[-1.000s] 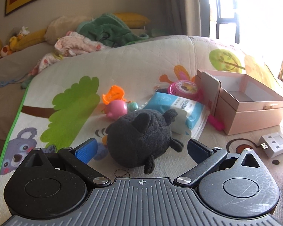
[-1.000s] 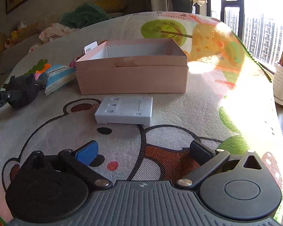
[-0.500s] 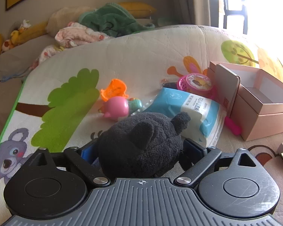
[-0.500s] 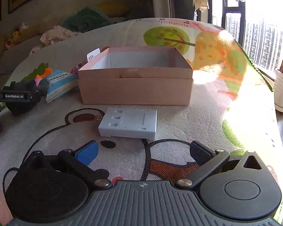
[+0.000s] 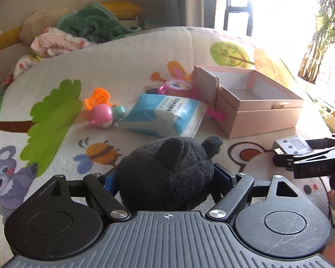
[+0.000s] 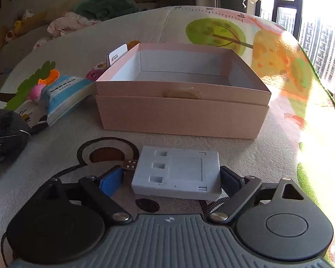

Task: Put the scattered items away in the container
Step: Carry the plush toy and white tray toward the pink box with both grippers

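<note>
Here the left tool [image 5: 167, 178] clamps the black plush [image 5: 167, 169], while only the right view shows the right tool [image 6: 172, 178] closing around the grey charger [image 6: 176, 174], pink box [image 6: 181, 111] just ahead.

The right tool [image 6: 172, 178] is closing around the grey charger [image 6: 177, 175], near the open pink box [image 6: 181, 109].

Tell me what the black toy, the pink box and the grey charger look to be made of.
Black round plush toy: fuzzy fleece, matte, nap visible. Open pink rectangular box: likely cardboard, matte, thin folded walls with white inside. Pale grey flat charger block: apparently moulded plastic, dull smooth finish, recessed slots, metal USB plug.
</note>
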`<state>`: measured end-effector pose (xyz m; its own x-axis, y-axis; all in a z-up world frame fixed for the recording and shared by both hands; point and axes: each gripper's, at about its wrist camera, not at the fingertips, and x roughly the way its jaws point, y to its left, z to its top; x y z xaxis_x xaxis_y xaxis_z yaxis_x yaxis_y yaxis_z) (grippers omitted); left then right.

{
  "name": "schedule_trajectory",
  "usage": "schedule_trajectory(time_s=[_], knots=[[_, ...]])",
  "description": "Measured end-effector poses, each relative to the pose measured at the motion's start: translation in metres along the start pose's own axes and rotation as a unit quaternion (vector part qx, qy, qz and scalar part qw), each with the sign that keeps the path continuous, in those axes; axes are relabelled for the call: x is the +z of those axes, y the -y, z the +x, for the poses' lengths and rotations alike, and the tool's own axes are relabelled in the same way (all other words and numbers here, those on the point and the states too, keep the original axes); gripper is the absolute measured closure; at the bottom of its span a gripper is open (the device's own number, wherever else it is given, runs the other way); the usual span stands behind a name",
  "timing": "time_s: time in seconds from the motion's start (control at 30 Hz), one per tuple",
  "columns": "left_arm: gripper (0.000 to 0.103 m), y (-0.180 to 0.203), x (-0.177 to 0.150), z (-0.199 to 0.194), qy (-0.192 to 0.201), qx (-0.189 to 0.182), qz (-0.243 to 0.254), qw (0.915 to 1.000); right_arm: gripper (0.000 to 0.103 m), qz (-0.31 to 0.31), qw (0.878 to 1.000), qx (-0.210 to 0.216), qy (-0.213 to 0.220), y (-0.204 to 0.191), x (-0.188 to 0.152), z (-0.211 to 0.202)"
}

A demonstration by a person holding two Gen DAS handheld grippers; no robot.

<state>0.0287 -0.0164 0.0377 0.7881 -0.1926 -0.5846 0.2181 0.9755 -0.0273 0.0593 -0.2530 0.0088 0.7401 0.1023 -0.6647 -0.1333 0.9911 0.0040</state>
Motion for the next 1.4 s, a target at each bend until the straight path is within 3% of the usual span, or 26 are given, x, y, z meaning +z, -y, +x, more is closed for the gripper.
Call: schedule_trajectory(time_s=[0.2,0.33,0.47,0.5,0.53,0.57,0.7,0.83,0.97,1.17,1.2,1.23,1.27,1.4], knots=[[0.018,0.040,-0.003,-0.026,0.016,-0.058,0.048,0.9971,0.012,-0.041,0.999,-0.008,0.031,0.010,-0.011,-0.055],[0.032,0.063,0.001,-0.040,0.040,-0.075,0.082,0.9930,0.012,-0.046,0.997,-0.017,0.064,0.024,-0.015,-0.100],[0.031,0.076,0.005,-0.047,0.056,-0.071,0.109,0.9899,0.012,-0.055,0.993,-0.029,0.105,0.033,-0.018,-0.133],[0.022,0.077,0.004,-0.048,0.052,-0.073,0.111,0.9897,0.012,-0.056,0.992,-0.035,0.112,0.034,-0.019,-0.138],[0.012,0.076,0.001,-0.048,0.048,-0.074,0.112,0.9898,0.012,-0.055,0.991,-0.038,0.117,0.035,-0.021,-0.141],[0.007,0.076,-0.004,-0.050,0.044,-0.074,0.112,0.9900,0.012,-0.052,0.991,-0.038,0.118,0.037,-0.024,-0.142],[0.003,0.076,-0.023,-0.057,0.027,-0.064,0.106,0.9920,0.012,-0.038,0.994,-0.036,0.100,0.037,-0.040,-0.133],[0.002,0.071,-0.038,-0.055,0.006,-0.030,0.089,0.9955,0.012,-0.030,0.996,-0.028,0.079,0.034,-0.056,-0.120],[0.001,0.068,-0.046,-0.045,-0.021,-0.033,0.081,0.9960,0.012,-0.028,0.997,-0.014,0.070,0.030,-0.064,-0.116],[0.002,0.075,-0.045,-0.027,-0.012,-0.035,0.084,0.9958,0.012,-0.029,0.997,-0.012,0.066,0.028,-0.066,-0.114],[0.004,0.077,-0.045,-0.025,-0.009,-0.034,0.089,0.9954,0.012,-0.030,0.997,-0.013,0.066,0.028,-0.066,-0.114],[0.020,0.078,-0.045,-0.024,-0.008,-0.032,0.094,0.9950,0.012,-0.032,0.997,-0.014,0.066,0.028,-0.067,-0.115],[0.029,0.079,-0.044,-0.023,-0.010,-0.027,0.101,0.9944,0.012,-0.034,0.997,-0.015,0.065,0.028,-0.067,-0.115],[0.029,0.082,-0.039,-0.026,-0.007,-0.040,0.124,0.9914,0.012,-0.042,0.997,-0.008,0.061,0.030,-0.066,-0.117]])
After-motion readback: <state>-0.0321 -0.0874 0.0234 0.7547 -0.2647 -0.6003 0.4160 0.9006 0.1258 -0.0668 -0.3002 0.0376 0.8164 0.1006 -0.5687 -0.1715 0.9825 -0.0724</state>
